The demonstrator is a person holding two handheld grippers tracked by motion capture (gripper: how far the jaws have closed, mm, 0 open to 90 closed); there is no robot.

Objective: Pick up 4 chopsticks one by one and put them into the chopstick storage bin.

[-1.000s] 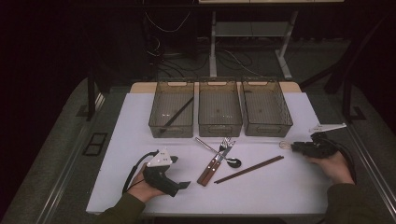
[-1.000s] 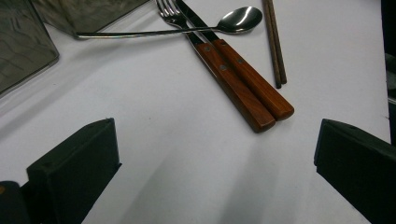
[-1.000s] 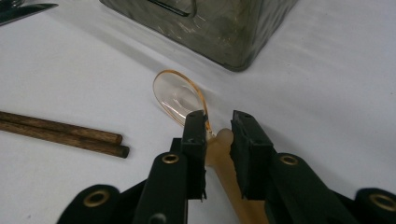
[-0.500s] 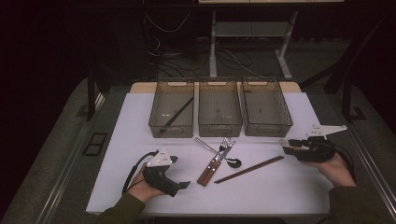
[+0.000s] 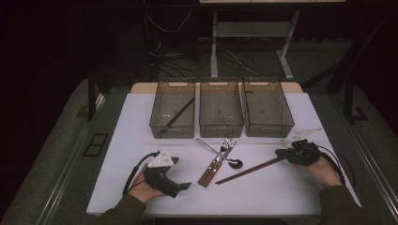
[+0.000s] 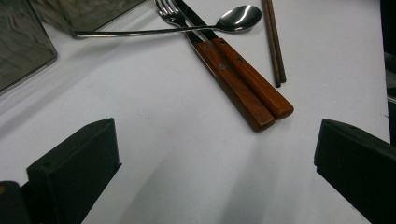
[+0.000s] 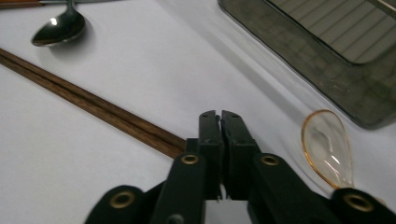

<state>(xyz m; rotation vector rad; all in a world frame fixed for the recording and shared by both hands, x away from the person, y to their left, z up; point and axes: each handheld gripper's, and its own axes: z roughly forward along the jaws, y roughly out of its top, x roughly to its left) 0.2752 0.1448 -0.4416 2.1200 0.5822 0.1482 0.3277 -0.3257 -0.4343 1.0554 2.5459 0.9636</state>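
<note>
Three clear bins (image 5: 221, 114) are seen beyond the jaws; a dark stick (image 5: 178, 113) lies in the leftmost. The right gripper (image 7: 220, 122), just clenched on nothing, sits over the chopsticks (image 7: 93, 105). The left gripper (image 6: 215, 161) is held released.

Your right gripper (image 7: 219, 122) covers the near end of the chopsticks (image 7: 93, 106), so you can't tell whether the closed jaws pinch anything. The clear spoon (image 7: 327, 147) slips under the gripper body at the bottom, handle hidden. The tray (image 7: 317, 51) runs off the top and right edges. In the left gripper view, the fork (image 6: 169, 10) loses its tines at the top edge and the chopsticks' far ends are cut off too. From above, the dark stick (image 5: 178, 113) in the left tray is too small to identify.
</note>
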